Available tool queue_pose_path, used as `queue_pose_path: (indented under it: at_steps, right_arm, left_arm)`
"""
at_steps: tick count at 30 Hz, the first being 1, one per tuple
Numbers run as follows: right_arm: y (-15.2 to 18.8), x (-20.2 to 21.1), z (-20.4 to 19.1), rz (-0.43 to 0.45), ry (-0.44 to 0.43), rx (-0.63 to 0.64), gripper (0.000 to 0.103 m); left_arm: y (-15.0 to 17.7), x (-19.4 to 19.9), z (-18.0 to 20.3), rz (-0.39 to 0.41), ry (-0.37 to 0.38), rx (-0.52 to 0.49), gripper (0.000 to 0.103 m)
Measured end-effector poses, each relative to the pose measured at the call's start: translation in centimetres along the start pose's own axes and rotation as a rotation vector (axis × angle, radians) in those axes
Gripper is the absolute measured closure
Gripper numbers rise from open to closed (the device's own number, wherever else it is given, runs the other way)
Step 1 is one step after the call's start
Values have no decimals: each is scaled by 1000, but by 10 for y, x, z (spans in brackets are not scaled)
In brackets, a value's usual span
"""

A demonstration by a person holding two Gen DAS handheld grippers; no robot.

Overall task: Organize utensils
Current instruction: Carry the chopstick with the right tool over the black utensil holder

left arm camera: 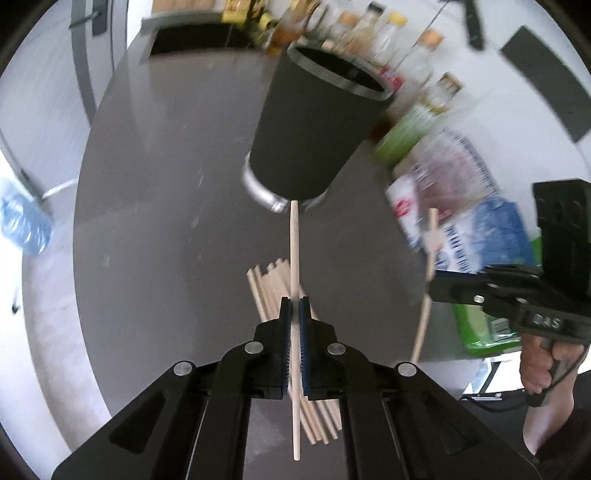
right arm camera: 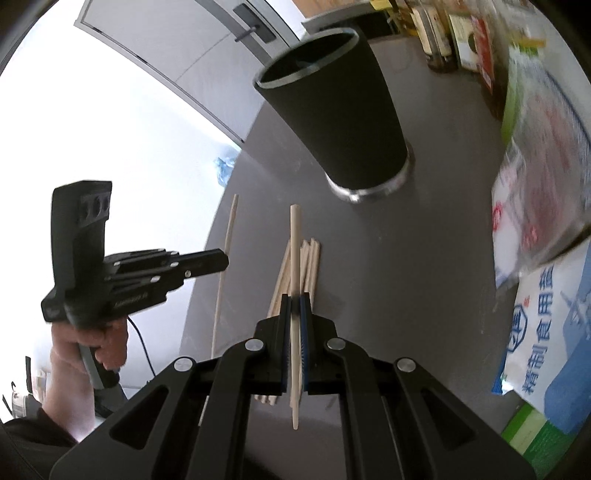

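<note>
From the left wrist, the grey bench (left arm camera: 155, 192) runs toward a white wall, with blurred bottles (left arm camera: 362, 33) and food packets (left arm camera: 461, 206) along its right side. The left tongs (left arm camera: 294, 314) pinch one chopstick (left arm camera: 294, 243), lifted over the chopstick pile (left arm camera: 273, 280) lying on the bench; the black cup (left arm camera: 314, 125) stands beyond. The right tongs (left arm camera: 434, 282) at the right edge grip a second chopstick (left arm camera: 428, 266). From the right wrist, the same bench (right arm camera: 424, 277) meets a pale door with a handle (right arm camera: 255, 29). These tongs are pressed on their stick above the pile. A blue-and-white bag (right arm camera: 546, 332) reads "精制食用盐".
</note>
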State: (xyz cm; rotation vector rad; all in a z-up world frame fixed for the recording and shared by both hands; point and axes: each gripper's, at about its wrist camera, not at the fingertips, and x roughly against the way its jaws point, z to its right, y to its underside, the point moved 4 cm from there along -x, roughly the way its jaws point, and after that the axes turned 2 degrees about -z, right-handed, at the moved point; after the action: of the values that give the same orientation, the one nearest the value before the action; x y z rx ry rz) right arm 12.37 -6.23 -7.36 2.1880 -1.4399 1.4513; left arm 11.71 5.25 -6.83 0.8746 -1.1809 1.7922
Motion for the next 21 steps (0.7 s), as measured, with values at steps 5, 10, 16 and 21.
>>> queue_pose_path:
  at_steps: [5,10,16,21]
  right_arm:
    - [-16,20,-14,50,0,23,97]
    - [-42,49,-28,133,5,60,97]
    - [-81,83,-40,244,38,85,97]
    - [-107,104,-50,313,54,109,97]
  left_arm:
    - [-13,22,17,131,77,-35,100]
    - [-36,47,29,283,117,-80,100]
    - [-74,78,30,434,141,-73,100]
    - [-106,93,31,531,167,-91,100]
